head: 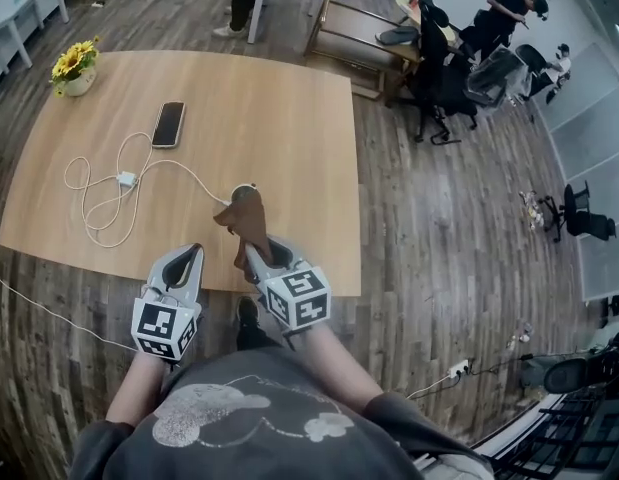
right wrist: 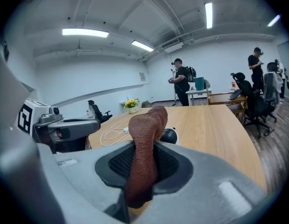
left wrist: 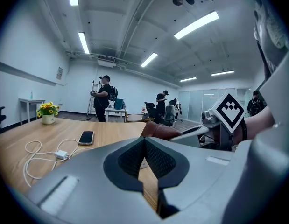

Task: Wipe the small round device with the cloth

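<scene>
My right gripper is shut on a brown cloth, which stands up from its jaws over the table's near edge. In the right gripper view the cloth fills the jaws. The small round device, a black dome on a white base, sits just beyond the cloth. From the head view only the device's rim shows above the cloth's top. My left gripper hovers to the left at the table edge, shut with nothing in it. The cloth shows to its right.
On the wooden table lie a black phone, a white cable with a charger block and a pot of yellow flowers at the far left. Chairs, desks and people stand beyond the table on the wood floor.
</scene>
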`<state>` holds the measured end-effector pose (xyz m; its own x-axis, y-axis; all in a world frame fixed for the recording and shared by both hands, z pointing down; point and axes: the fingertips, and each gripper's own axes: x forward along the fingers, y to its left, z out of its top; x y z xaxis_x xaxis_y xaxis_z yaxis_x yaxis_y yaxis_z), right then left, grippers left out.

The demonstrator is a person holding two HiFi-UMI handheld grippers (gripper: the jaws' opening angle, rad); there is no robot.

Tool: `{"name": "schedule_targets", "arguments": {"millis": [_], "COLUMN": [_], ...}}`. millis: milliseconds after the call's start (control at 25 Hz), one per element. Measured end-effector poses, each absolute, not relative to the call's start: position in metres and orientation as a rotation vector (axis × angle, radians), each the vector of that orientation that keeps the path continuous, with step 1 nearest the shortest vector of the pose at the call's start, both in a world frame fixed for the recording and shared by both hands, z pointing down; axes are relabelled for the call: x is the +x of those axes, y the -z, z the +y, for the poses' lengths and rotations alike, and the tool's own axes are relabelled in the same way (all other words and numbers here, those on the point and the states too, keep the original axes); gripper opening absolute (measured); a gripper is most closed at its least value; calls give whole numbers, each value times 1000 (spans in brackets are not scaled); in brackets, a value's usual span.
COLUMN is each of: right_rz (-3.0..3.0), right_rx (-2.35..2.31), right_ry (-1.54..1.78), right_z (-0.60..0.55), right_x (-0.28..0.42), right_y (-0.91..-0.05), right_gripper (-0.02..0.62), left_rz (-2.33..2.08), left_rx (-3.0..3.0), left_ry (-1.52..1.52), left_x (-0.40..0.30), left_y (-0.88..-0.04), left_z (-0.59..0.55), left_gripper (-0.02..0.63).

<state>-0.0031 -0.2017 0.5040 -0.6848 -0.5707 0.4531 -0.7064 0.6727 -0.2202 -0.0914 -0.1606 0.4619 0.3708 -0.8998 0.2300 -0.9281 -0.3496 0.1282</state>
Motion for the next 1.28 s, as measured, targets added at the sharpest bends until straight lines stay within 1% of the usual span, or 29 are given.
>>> {"name": "schedule_targets", "arguments": {"millis": [200, 440, 680, 1080, 1280], "right_rz": [-2499, -2476, -2483, -2355, -2372], "right_rx": [831, 766, 764, 894, 971], "right_ry": [-569, -604, -650, -745, -728], "right_z": [-223, -248, -267, -269, -267], "right_x": [-21, -28, -4, 50, 56], "right_y": [-519, -533, -540, -579, -565], "right_gripper": [77, 77, 78, 78, 78], "left_rz": [-1691, -1745, -1765, -1733, -1683], "left_rx": [2355, 2299, 2270, 2268, 2306], "left_ry": [-186, -203, -180, -194, -199], "left_x": [-92, -97, -88, -82, -84], "left_y": [-459, -464, -467, -481, -482], "left_z": [-180, -201, -226, -242, -250], "left_gripper": [18, 18, 18, 18, 18]}}
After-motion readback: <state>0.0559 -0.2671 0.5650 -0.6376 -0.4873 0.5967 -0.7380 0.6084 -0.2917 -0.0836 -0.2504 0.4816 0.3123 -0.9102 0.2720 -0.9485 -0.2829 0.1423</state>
